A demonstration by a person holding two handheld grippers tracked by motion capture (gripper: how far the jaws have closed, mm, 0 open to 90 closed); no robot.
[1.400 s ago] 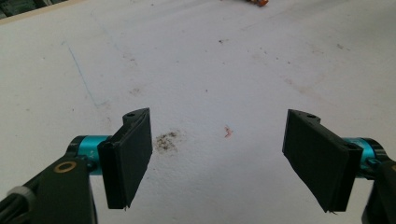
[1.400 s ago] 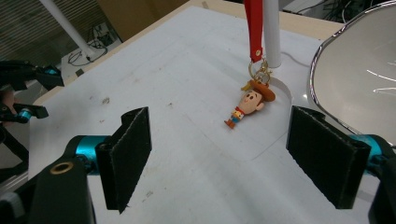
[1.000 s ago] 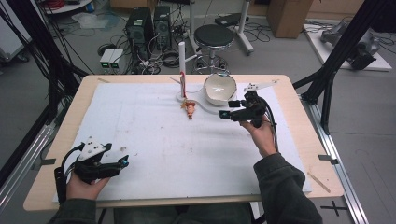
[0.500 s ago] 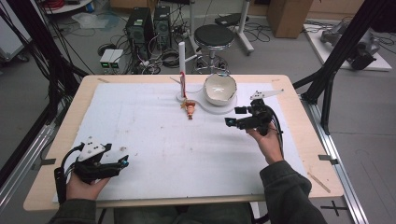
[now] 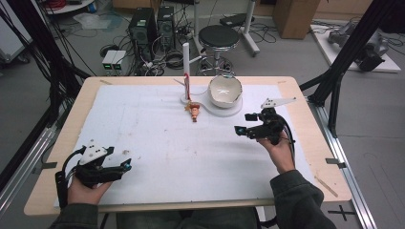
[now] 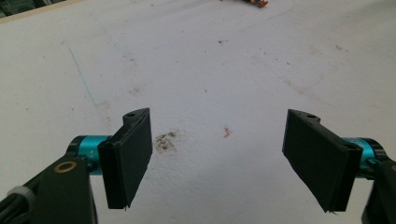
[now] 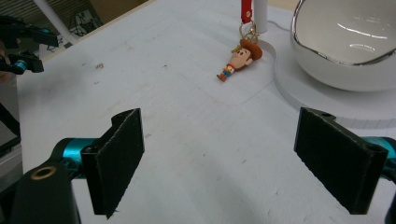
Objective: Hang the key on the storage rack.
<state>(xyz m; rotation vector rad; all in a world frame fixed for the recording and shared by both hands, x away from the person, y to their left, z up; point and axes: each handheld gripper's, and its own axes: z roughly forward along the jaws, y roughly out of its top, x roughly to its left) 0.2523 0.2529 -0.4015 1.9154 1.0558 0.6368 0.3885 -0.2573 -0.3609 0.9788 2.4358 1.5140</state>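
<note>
While the cowboy keychain figure point(image 5: 194, 112) is lying flat on the white surface point(image 5: 157, 143), just in front of the white post point(image 5: 186, 57) whose red strap point(image 7: 246, 11) is tethering it by a ring, the right hand-held gripper point(image 5: 248, 125) is hovering to the right of that post and nearer the person, its jaws spread wide with nothing between them; judging by the right gripper view, it is being aimed toward the figure, which sits beyond and between the two black pads point(image 7: 116, 154), so the wide opening is probably readying a grasp; the silver bowl point(image 5: 224, 90) is sitting on its white base point(image 5: 229, 110) just right of the post, close enough that an approach will likely need to stay clear of its rim. Well apart from the post, toward the near left corner, the left hand-held gripper point(image 5: 112, 168) is resting low over the bare, smudged surface, its jaws likewise wide apart and holding nothing; it seems parked out of the way.
</note>
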